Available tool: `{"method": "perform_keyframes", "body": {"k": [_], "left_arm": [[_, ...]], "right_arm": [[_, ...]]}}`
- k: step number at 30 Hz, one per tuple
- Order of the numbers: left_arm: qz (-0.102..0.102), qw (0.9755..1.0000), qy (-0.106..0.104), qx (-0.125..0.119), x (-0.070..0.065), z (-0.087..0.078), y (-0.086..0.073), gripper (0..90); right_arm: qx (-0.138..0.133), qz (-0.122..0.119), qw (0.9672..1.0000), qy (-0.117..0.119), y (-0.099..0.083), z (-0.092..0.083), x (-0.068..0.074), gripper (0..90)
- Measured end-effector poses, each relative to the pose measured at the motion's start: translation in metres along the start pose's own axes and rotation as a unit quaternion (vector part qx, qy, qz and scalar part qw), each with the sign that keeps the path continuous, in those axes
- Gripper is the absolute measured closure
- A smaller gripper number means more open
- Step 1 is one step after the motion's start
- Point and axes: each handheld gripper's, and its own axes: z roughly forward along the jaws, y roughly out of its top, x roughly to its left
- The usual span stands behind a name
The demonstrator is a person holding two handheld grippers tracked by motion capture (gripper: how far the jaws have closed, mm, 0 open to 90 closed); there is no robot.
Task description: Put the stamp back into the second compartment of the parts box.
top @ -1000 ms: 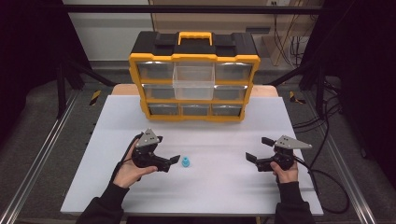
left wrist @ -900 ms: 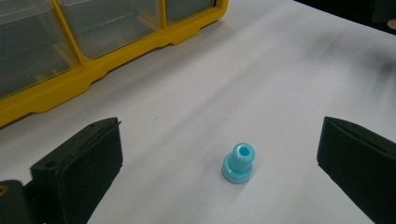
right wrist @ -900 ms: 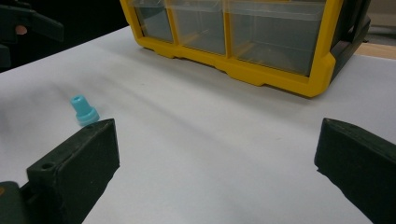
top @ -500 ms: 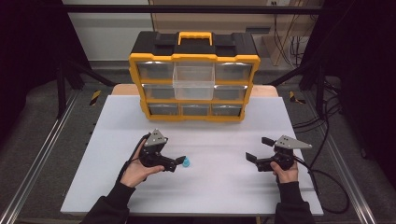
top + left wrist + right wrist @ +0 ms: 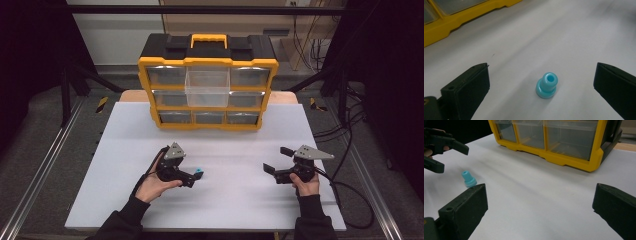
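Worktop [image 5: 225, 200]: white, flat, carrying the organiser at its far side and the blue piece nearer the person.
Organiser [image 5: 207, 90]: yellow frame, black top with a yellow handle, rows of clear drawers; it stands upright at the far middle of the worktop.
Open drawer [image 5: 207, 87]: the middle drawer of the top row sticks out toward the person; its contents cannot be made out.
Blue piece [image 5: 547, 85]: small light-blue plastic part with a wide round base, a narrower neck and a hole in its top. It stands upright on the worktop, left of centre, well apart from the organiser.
Left hand-held gripper [image 5: 192, 177]: held low over the worktop in the left hand [image 5: 150, 182], jaws spread wide. In the left gripper view the blue piece sits between the two jaws, touching neither, a little nearer the right-hand one.
Right hand-held gripper [image 5: 277, 162]: held in the right hand [image 5: 306, 184] at the right of the worktop, well apart from the blue piece, jaws spread wide with nothing between them.
Cable [image 5: 350, 200]: trails from the right hand-held gripper over the worktop's right edge.
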Motion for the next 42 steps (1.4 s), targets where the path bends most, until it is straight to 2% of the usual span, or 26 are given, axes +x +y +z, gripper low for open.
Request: {"method": "perform_keyframes", "body": {"k": [3,16,26,37,42], "left_arm": [[-0.004,1.0000,0.001,0.007,0.000,0.002,0.000,0.6],[0.006,0.9997,0.007,0.021,-0.003,0.006,-0.002,9.4],[0.006,0.9993,0.014,0.034,-0.008,0.014,-0.005,21.8],[0.002,0.9990,0.005,0.044,-0.010,0.016,-0.006,40.9],[0.007,0.9986,0.006,0.053,-0.011,0.017,-0.006,48.4]], "right_arm": [[0.000,0.000,1.0000,0.000,0.000,0.000,0.000,0.4],[0.000,0.000,1.0000,0.001,0.000,0.000,0.000,0.4],[0.000,0.000,1.0000,0.001,0.000,0.000,0.000,0.4],[-0.001,-0.002,1.0000,0.001,0.000,0.000,-0.001,0.4],[-0.002,0.000,1.0000,0.002,0.000,0.000,0.000,0.4]]}}
